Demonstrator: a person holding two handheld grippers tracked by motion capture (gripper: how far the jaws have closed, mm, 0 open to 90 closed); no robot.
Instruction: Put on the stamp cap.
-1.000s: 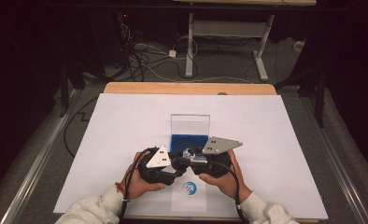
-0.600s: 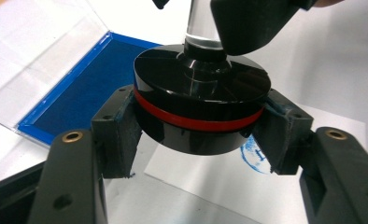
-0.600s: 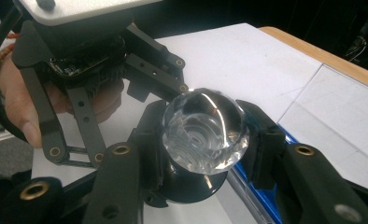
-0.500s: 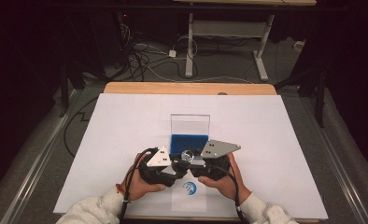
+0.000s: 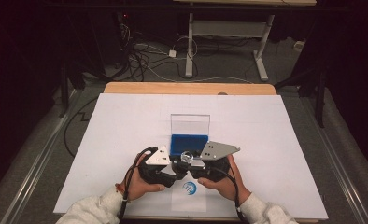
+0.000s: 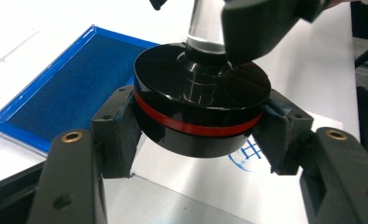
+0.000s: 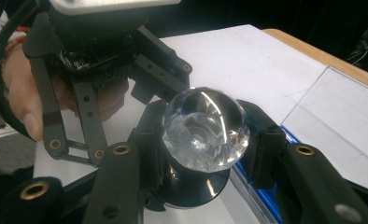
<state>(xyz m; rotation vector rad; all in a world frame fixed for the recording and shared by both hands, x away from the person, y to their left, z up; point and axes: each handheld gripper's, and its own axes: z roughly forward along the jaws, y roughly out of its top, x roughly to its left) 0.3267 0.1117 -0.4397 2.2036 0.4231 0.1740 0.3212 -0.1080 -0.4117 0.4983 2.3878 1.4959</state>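
1. High view: both hands meet at the near middle of the bench [image 5: 126,121], which is covered by a white sheet; the left claw [image 5: 173,167] and right claw [image 5: 197,164] come together just near of a blue tray [image 5: 188,143].
2. A clear lid [image 5: 190,124] stands upright at the tray's far edge, and a blue round logo [image 5: 189,188] is printed on the sheet between the wrists.
3. Left claw view: the left claw [image 6: 201,135] is clenched on a black disc [image 6: 196,107] with a red band, one pad on each side of its rim, lifted above the sheet.
4. Right claw view: the right claw [image 7: 205,140] grasps a clear faceted knob [image 7: 203,128] that sits on top of the disc [image 7: 196,186].
5. The tray [image 6: 65,93] lies just left of the disc in the left claw view.
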